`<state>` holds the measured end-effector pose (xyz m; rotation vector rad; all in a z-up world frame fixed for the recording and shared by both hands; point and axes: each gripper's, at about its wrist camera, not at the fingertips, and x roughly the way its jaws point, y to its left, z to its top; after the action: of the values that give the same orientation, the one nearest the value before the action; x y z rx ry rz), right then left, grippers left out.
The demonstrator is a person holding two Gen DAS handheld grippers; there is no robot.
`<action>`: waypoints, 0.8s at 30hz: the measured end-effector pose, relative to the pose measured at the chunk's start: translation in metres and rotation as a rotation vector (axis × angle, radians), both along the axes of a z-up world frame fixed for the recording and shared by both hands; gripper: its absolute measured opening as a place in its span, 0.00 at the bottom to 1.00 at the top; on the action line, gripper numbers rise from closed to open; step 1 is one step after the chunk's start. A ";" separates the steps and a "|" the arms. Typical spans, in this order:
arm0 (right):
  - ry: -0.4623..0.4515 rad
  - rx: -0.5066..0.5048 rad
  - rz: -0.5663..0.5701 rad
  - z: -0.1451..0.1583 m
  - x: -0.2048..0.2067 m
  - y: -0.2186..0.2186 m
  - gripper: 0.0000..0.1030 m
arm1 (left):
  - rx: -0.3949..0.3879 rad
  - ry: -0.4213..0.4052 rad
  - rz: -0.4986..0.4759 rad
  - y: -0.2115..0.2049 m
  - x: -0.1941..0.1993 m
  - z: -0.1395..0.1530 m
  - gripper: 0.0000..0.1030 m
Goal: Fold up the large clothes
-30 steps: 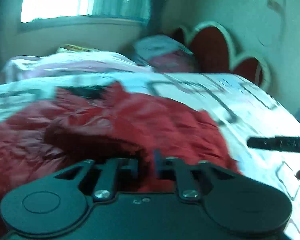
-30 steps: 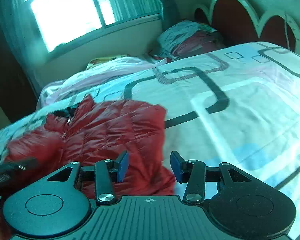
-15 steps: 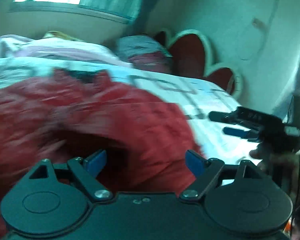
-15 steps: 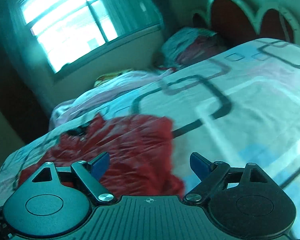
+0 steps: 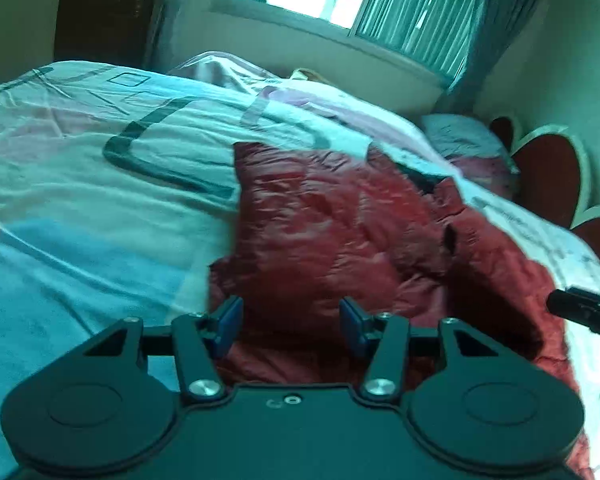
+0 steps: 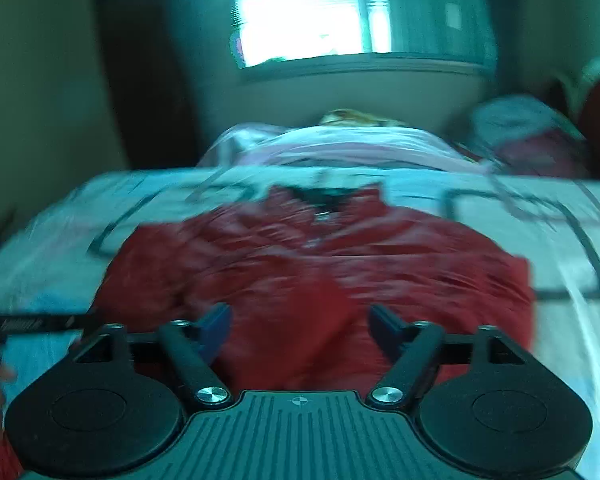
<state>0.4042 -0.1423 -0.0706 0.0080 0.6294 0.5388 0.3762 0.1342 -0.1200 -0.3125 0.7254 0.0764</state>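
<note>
1 red jacket (image 5: 340,232), 1 bedspread (image 5: 80,208), 1 window (image 6: 300,16), perhaps 1 pillow (image 5: 464,140), 2 tools.

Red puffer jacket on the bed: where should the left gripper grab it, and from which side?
Probably the near left hem corner of the red quilted puffer jacket. It lies spread on the patterned bedspread with that corner jutting out just ahead of the open left gripper. Come in low from the near edge, one finger under the edge.
</note>
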 end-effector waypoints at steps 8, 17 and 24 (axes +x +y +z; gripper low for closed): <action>-0.058 -0.265 -0.048 -0.022 0.026 0.041 0.24 | 0.042 0.056 -0.019 0.005 0.008 -0.007 0.50; 0.253 0.194 -0.404 -0.048 0.045 -0.096 0.50 | 0.063 0.064 -0.030 0.008 0.013 -0.013 0.50; 0.297 0.279 -0.340 -0.063 0.077 -0.096 0.12 | 0.109 0.060 -0.020 0.013 0.026 -0.014 0.51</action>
<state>0.4812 -0.2379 -0.1333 0.4576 0.8173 0.2925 0.4026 0.1469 -0.1343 -0.1997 0.7810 0.1064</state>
